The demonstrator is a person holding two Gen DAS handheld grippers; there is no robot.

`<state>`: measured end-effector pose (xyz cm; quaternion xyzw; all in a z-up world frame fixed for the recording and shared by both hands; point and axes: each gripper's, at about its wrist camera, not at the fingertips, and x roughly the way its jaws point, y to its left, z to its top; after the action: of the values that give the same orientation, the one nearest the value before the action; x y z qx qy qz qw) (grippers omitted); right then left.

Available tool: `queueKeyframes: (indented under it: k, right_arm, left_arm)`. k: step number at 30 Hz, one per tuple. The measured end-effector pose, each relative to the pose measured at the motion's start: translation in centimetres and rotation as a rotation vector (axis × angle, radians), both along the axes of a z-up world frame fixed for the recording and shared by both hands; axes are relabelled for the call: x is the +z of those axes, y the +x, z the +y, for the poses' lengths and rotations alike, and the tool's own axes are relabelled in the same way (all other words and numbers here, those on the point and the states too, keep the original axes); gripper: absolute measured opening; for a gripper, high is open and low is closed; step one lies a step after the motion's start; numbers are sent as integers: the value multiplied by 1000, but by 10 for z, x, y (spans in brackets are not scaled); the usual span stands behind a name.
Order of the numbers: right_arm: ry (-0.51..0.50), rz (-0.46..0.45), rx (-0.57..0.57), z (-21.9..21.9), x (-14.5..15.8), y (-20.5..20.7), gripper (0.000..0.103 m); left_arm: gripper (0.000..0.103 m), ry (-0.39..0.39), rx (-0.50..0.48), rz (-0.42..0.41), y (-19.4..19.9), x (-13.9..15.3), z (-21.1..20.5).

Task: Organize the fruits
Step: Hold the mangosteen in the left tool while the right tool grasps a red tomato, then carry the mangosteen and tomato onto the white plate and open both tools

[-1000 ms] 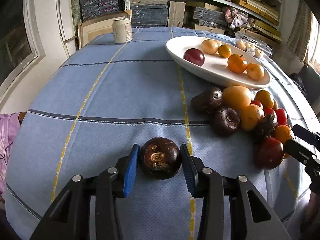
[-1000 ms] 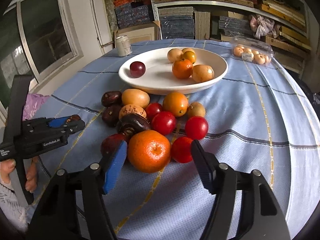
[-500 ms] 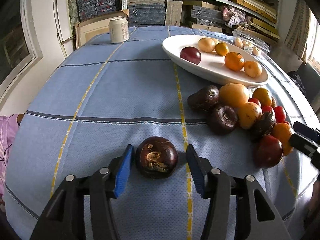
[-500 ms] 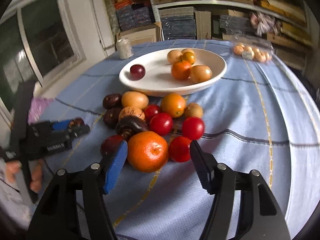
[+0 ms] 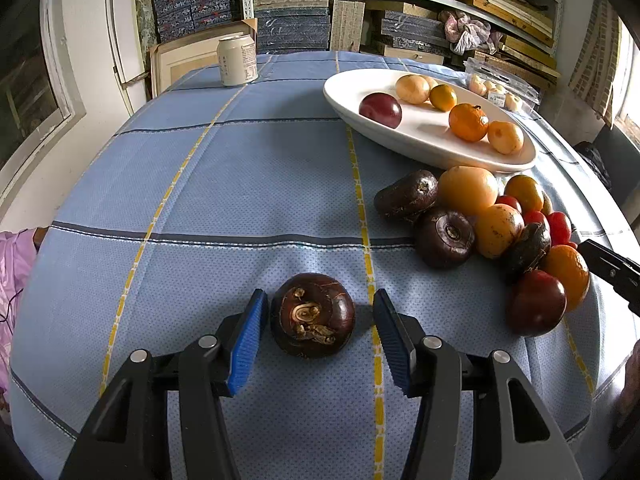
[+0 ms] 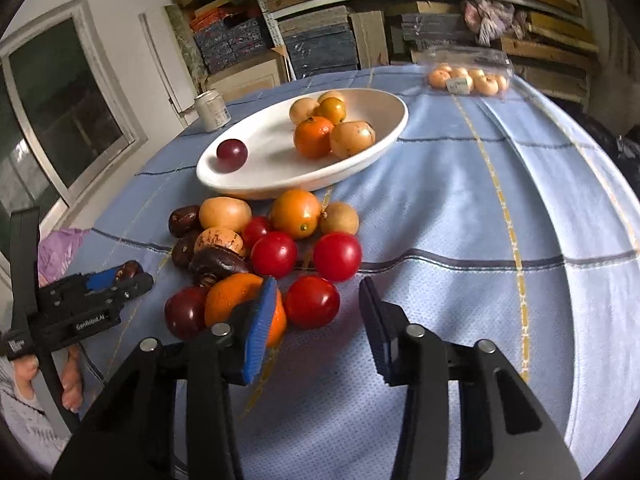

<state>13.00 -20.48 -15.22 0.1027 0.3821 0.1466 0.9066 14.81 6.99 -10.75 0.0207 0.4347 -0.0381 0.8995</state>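
Our left gripper point(image 5: 318, 330) stands spread around the dark brown round water chestnut point(image 5: 313, 315) on the blue checked tablecloth point(image 5: 240, 168), pads clear of it. Our right gripper point(image 6: 316, 320) gapes at a red tomato point(image 6: 311, 301) beside the fruit pile, near the white oval dish point(image 6: 280, 176).

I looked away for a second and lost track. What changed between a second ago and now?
The left gripper let go of the dark brown fruit: its jaws, closed on the fruit a second ago, now stand open with a gap on each side, and the fruit rests on the blue tablecloth. The right gripper, open throughout, shifted from framing the orange toward a red tomato. White bowl and pile are unchanged.
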Motion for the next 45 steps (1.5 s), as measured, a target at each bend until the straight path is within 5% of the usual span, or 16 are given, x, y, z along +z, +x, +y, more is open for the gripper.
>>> queueKeyframes:
  k: [4, 10, 21, 25, 34, 39, 45]
  right_arm:
    - [54, 37, -11, -12, -6, 7, 36]
    - [-76, 15, 52, 14, -3, 0, 33]
    - [-87, 30, 80, 22, -7, 3, 28]
    - [-79, 22, 83, 22, -6, 3, 28]
    - [-48, -17, 74, 15, 2, -4, 28]
    - [-15, -86, 33, 4, 29, -2, 28]
    - [-86, -245, -9, 10, 109, 38, 28]
  left_arm:
    - [55, -21, 7, 3, 0, 1, 3]
    - [60, -9, -3, 5, 0, 0, 2]
    - [61, -42, -5, 7, -1, 1, 4]
    - [42, -72, 21, 1, -2, 2, 12]
    - [41, -102, 2, -28, -7, 8, 12]
    - [41, -54, -30, -110, 7, 46, -11]
    - [41, 2, -80, -235, 62, 98, -66]
